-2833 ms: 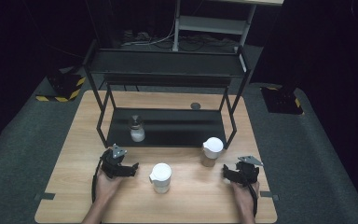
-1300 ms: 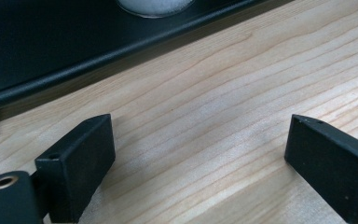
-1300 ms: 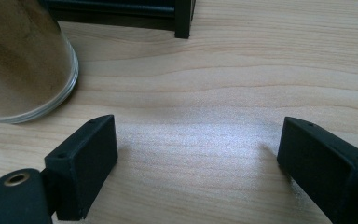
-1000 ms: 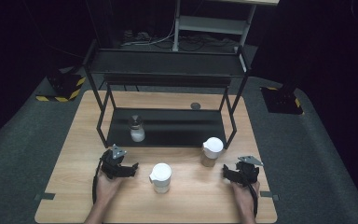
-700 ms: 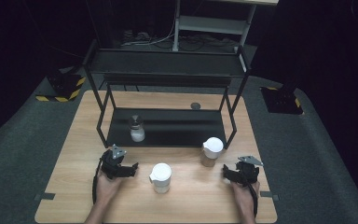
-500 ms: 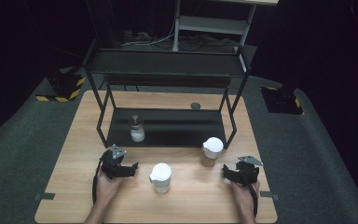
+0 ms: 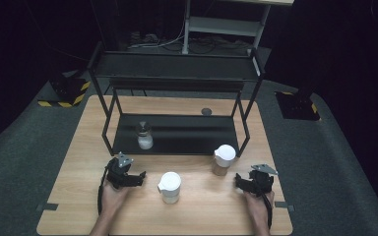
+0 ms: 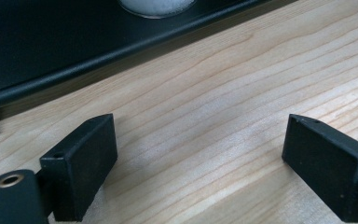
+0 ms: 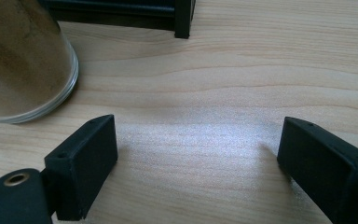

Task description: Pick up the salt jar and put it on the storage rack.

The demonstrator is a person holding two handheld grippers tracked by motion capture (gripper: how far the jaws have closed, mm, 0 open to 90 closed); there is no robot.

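Brown jar [image 9: 23, 60] glass base seen close by right tongs [image 9: 198, 163].

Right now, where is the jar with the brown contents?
In the high view the brown jar stands on the table's right half, just in front of the black shelf, up-left of the right gripper.

Dim room, black beyond the lit wooden table [image 7: 78, 147]. Soft overhead light leaves a pale sheen on the wood between the right gripper's fingers [image 9: 81, 161]; close-up jar [image 9: 21, 60] beyond them is blurred
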